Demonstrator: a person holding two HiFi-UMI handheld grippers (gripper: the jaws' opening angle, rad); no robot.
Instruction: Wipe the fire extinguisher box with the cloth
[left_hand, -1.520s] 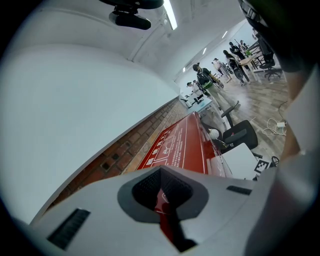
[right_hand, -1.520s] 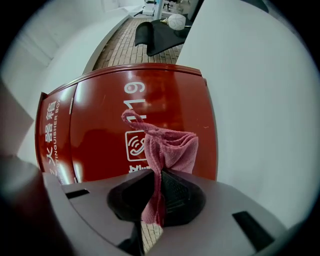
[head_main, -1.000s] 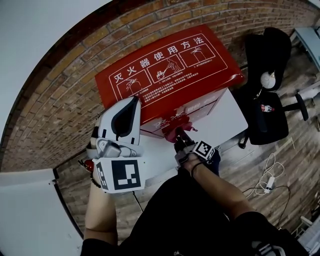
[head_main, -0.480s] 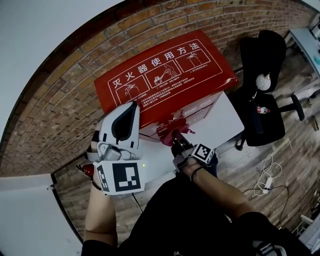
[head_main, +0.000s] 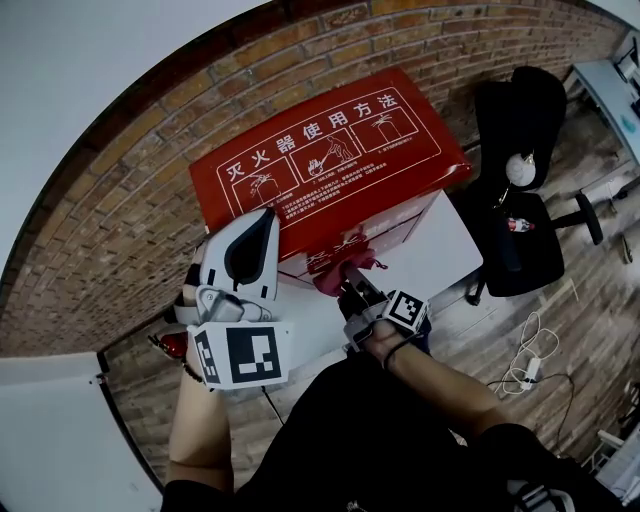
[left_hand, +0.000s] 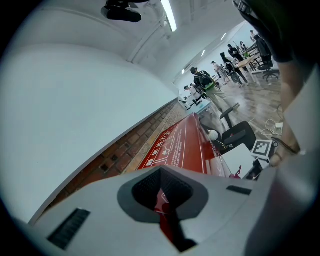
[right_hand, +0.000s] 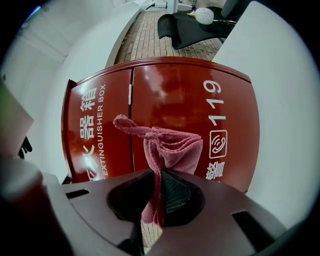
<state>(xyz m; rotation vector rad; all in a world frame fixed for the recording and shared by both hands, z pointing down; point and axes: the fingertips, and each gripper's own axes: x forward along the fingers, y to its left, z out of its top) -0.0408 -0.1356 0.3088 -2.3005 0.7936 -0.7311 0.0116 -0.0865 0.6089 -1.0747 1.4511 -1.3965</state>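
Observation:
The red fire extinguisher box (head_main: 330, 170) stands against the brick wall, white usage pictures on its top. Its glossy front (right_hand: 170, 110), with white lettering and "119", fills the right gripper view. My right gripper (head_main: 358, 292) is shut on a pink cloth (right_hand: 169, 145), which bunches out ahead of the jaws close to the box's front doors. In the head view the cloth (head_main: 348, 268) sits just under the box's top front edge. My left gripper (head_main: 262, 228) is shut and empty, held still over the box's near left corner. The box top (left_hand: 185, 142) shows past its jaws.
A white panel (head_main: 445, 245) lies in front of the box at the right. A black office chair (head_main: 520, 200) stands further right, with cables (head_main: 535, 350) on the wooden floor. Brick wall (head_main: 120, 230) runs behind. Distant people (left_hand: 205, 82) stand in the left gripper view.
My right gripper has risen along the box's front with the cloth in it. The left gripper has stayed where it was.

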